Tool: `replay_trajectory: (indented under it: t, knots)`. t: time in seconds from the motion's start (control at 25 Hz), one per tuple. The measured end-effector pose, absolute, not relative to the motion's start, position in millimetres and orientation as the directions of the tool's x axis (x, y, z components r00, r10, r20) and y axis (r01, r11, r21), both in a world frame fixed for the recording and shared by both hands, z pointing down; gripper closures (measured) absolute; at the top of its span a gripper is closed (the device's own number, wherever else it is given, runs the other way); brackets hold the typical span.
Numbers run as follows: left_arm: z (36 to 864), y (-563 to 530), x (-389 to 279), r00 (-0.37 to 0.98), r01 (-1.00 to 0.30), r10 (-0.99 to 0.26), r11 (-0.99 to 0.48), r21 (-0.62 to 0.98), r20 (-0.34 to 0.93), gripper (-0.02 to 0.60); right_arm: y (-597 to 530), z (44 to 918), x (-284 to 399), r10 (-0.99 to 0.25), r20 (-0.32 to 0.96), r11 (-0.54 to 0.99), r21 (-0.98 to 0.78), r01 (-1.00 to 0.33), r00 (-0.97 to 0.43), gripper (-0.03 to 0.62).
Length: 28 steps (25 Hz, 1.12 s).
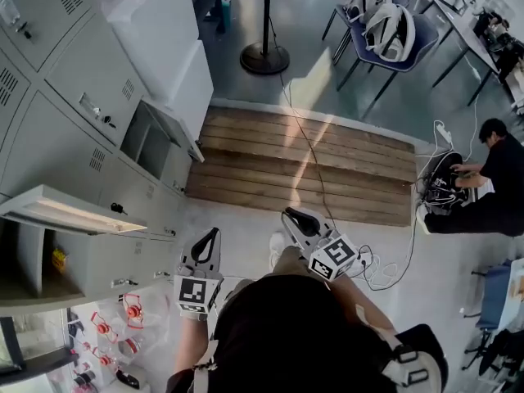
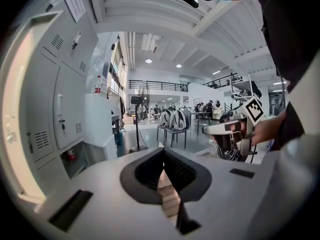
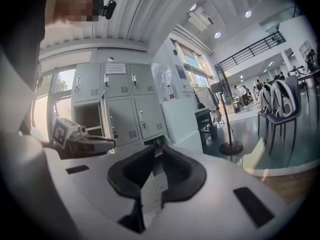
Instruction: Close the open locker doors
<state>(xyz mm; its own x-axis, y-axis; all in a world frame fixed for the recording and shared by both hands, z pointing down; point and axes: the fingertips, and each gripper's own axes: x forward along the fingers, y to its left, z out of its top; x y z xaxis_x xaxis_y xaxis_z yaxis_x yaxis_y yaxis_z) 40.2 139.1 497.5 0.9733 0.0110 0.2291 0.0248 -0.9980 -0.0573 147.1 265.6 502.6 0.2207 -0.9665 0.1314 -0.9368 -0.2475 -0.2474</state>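
Grey lockers (image 1: 74, 80) line the head view's left. The near open door (image 1: 70, 213) juts out beside the left gripper (image 1: 211, 240), the far open door (image 1: 168, 129) is further up, and the right gripper (image 1: 293, 217) sits alongside. Left gripper view: jaws clenched, nothing between them. Right gripper view: same, pinched together and empty.

lockers (image 1: 61, 150): matt painted metal | platform (image 1: 360, 166): rough wooden planks

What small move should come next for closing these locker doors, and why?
Probably swing the left hand-held gripper toward the nearer open door to push it closed. Both it and the right hand-held gripper are shut and empty, and neither touches the lockers. A second door further along also stands open and could follow.
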Motion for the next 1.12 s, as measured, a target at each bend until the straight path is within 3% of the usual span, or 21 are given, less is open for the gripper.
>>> replay_trajectory:
  t: [0.28, 0.48, 0.84, 1.12]
  knots:
    - [481, 150, 175, 0.976, 0.051, 0.027, -0.993, -0.103, 0.217, 0.572, 263, 500, 252, -0.978, 0.119, -0.195, -0.257, -0.946, 0.169, 0.534]
    - [479, 151, 220, 0.971, 0.040, 0.011, -0.992, -0.116, 0.239, 0.572, 252, 505, 296, -0.984, 0.125, -0.157, -0.265, -0.951, 0.127, 0.534]
    - [482, 114, 223, 0.965, -0.072, -0.098, -0.991, -0.115, 0.244, 0.572, 202, 493, 308, -0.994, 0.110, -0.027, -0.280, -0.960, -0.005, 0.534]
    - [478, 66, 169, 0.940, -0.227, -0.245, -0.969, -0.103, 0.238, 0.572, 130, 486, 265, -0.976, 0.115, 0.149, -0.261, -0.954, -0.184, 0.534]
